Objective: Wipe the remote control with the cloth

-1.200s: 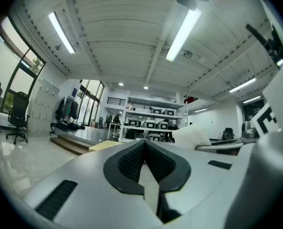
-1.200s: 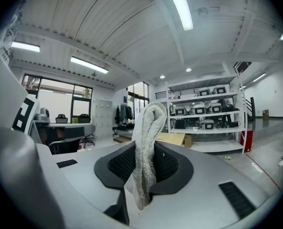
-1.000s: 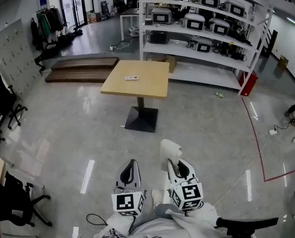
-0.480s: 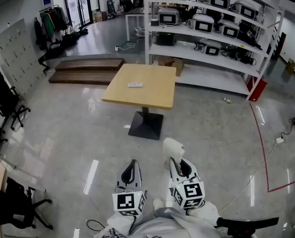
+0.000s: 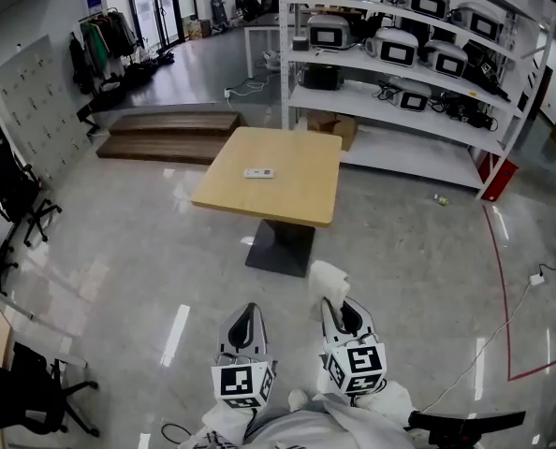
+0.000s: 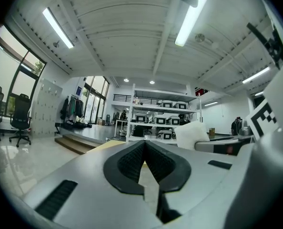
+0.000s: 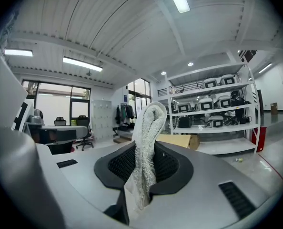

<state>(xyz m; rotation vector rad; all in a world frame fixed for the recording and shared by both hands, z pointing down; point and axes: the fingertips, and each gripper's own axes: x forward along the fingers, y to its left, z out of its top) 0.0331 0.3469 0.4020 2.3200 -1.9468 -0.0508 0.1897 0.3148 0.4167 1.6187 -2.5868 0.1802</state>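
White cloth is clamped in the right tongs; the left tongs are pressed together, empty. A remote control is seen on the worktop.

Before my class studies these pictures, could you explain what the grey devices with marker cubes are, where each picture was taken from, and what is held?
A person holds a two-jaw tool in each hand. One picture comes from a head camera looking down; the others from a camera riding on each tool. The left tool is shut and empty. The right tool is shut on a white cloth. Ahead, a remote control lies on a wooden table, not yet reached.
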